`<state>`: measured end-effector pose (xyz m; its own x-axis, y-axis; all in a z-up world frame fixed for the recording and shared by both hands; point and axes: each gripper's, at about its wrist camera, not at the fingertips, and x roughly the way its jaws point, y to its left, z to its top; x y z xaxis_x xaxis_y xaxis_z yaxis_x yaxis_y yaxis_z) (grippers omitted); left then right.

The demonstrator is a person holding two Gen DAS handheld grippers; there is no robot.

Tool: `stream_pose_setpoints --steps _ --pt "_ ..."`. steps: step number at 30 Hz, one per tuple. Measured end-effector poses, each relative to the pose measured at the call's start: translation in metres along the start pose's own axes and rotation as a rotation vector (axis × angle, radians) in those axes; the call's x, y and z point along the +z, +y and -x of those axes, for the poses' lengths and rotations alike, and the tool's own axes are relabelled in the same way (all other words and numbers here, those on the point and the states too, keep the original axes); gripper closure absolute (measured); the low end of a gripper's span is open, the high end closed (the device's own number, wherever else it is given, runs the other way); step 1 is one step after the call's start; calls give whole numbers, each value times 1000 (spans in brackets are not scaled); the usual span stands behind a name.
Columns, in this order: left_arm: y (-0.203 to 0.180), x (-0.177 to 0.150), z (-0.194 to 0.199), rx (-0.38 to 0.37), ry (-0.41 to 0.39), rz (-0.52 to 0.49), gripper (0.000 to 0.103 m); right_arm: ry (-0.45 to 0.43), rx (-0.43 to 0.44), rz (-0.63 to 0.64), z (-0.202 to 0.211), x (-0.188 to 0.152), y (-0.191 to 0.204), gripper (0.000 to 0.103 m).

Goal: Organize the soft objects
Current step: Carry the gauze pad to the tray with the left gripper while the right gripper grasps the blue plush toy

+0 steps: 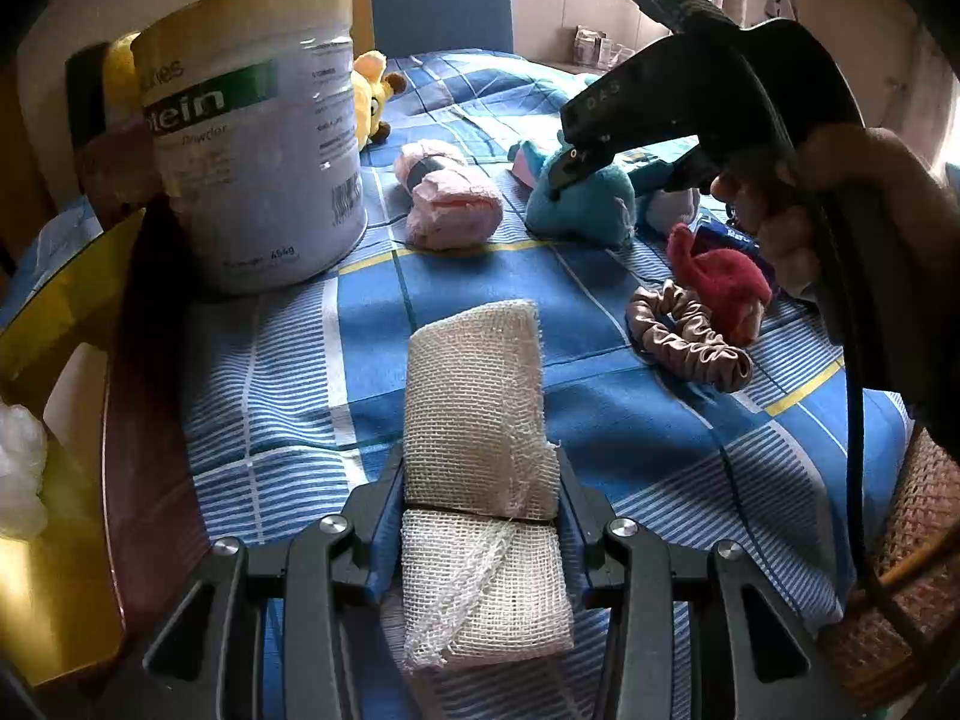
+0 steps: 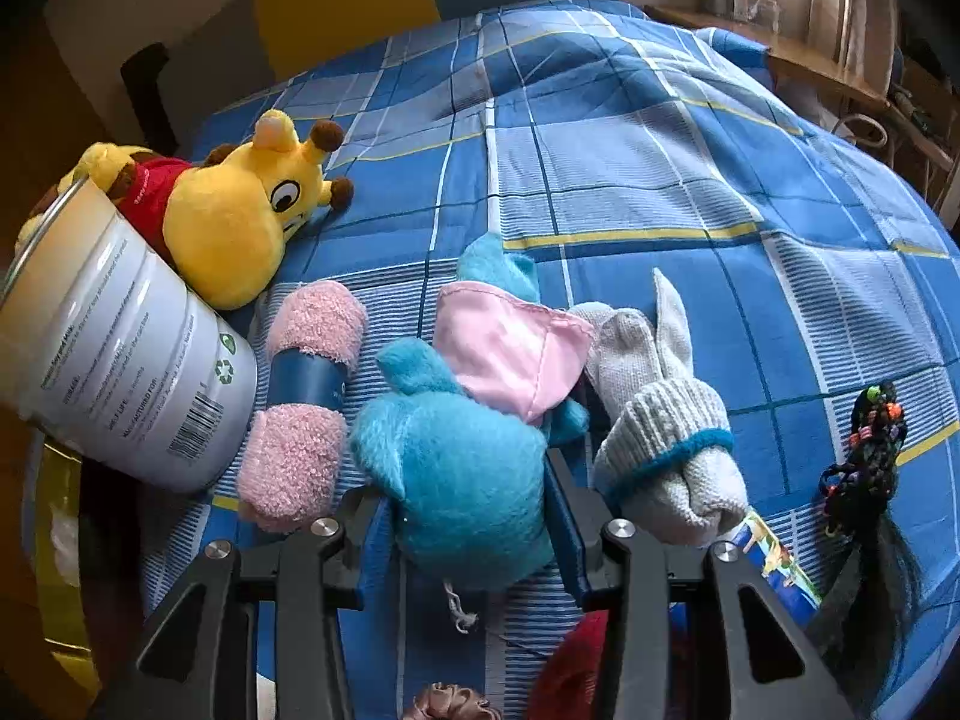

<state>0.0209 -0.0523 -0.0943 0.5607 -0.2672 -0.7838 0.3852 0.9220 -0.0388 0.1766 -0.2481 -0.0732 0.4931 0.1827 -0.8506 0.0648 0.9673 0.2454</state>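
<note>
At six o'clock in the left wrist view, the left hand-held gripper [image 1: 480,507] is clamped on a roll of white gauze [image 1: 477,420], which juts toward twelve o'clock over the blue checked cloth [image 1: 630,432] on the bench. A white tin [image 1: 258,138] stands at ten o'clock, a pink towel roll [image 1: 450,201] at twelve, a beige scrunchie [image 1: 690,336] and a red soft thing [image 1: 720,282] at three. The right hand-held gripper [image 1: 558,180] comes in from two o'clock, its tip on the blue plush toy [image 1: 585,198].

At six o'clock in the right wrist view, the right hand-held gripper [image 2: 468,504] has its fingers pressed against both flanks of the blue plush toy [image 2: 462,468]; no earlier state is shown. A yellow giraffe plush [image 2: 240,222] lies at ten o'clock beside the tin [image 2: 120,360], a rolled grey sock [image 2: 666,444] at four.
</note>
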Motion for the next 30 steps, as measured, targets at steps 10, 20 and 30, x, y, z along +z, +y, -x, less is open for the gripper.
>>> stream_pose_setpoints --steps 10,20,30 --pt "22 19 61 -79 -73 75 60 7 6 -11 0 0 1 57" --pt "180 45 90 104 -50 467 60 6 -7 -3 1 0 2 57" --pt "313 9 85 413 57 680 59 -19 -40 39 1 -2 8 57"
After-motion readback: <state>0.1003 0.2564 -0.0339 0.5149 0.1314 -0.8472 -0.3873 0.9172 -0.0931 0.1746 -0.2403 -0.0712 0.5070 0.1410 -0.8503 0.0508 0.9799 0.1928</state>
